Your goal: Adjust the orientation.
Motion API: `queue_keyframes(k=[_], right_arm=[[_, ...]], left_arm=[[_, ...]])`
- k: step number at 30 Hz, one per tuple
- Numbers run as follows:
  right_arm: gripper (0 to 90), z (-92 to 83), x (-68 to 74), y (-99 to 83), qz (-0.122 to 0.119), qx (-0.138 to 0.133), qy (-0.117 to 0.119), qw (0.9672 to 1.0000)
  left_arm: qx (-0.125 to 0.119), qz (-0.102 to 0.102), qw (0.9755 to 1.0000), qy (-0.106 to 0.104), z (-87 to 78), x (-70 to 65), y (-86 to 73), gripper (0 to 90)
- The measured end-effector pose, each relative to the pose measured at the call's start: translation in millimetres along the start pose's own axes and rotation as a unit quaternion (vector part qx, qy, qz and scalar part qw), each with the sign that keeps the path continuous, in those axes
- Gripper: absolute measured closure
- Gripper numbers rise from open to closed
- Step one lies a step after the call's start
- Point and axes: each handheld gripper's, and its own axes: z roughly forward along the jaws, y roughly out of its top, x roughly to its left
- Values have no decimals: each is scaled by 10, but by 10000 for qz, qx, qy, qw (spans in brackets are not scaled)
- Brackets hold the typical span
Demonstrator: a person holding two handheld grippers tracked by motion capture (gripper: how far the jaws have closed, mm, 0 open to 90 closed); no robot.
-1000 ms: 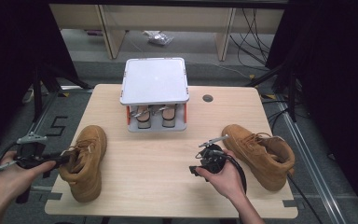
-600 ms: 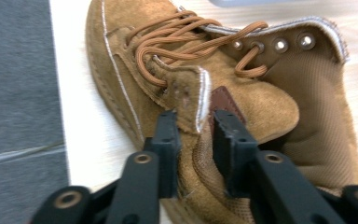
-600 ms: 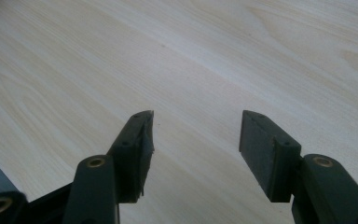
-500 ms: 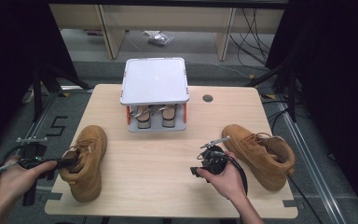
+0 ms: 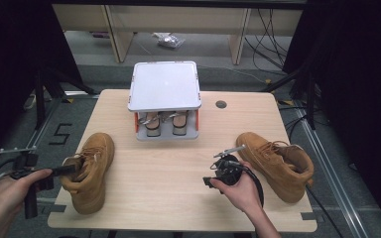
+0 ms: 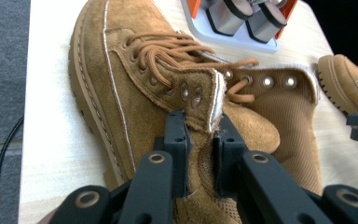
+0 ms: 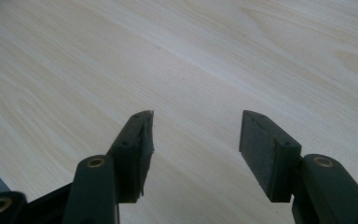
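A tan lace-up boot (image 5: 92,168) lies at the table's left, toe pointing away from me. My left gripper (image 5: 68,171) reaches in from the left. Its jaws have just been closing and now pinch the boot's collar edge (image 6: 214,100) between the pads, as the left gripper view (image 6: 200,135) shows. The matching boot (image 5: 275,163) rests at the right, toe towards the table's middle. My right gripper (image 5: 224,173) hovers left of that boot, pointing down at bare wood. Its jaws (image 7: 196,126) stand open with nothing between them.
A white-topped stand (image 5: 164,87) with orange sides and two grey cylinders under it sits at the middle back of the wooden table (image 5: 178,198). A round cable hole (image 5: 221,104) lies to its right. Dark frames and cables surround the table.
My left hand has sunk and moved in towards the boot, and its jaws have closed onto the collar. The right hand and both boots have stayed put.
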Motion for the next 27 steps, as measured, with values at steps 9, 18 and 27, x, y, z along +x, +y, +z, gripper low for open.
queue_keyframes(k=[9, 18, 27], right_arm=[[454, 15, -42, -20, -35, -59, -27, 10000], [454, -17, -61, -23, 49, -49, -28, 10000], [454, -16, -73, -42, 41, -114, -62, 9999]], left_arm=[[-335, -447, 9980, -290, 3, 97, 12, 798], [-427, -452, 9968, -498, 43, 37, 89, 802], [-571, -411, 9954, -647, 46, -56, 212, 802]])
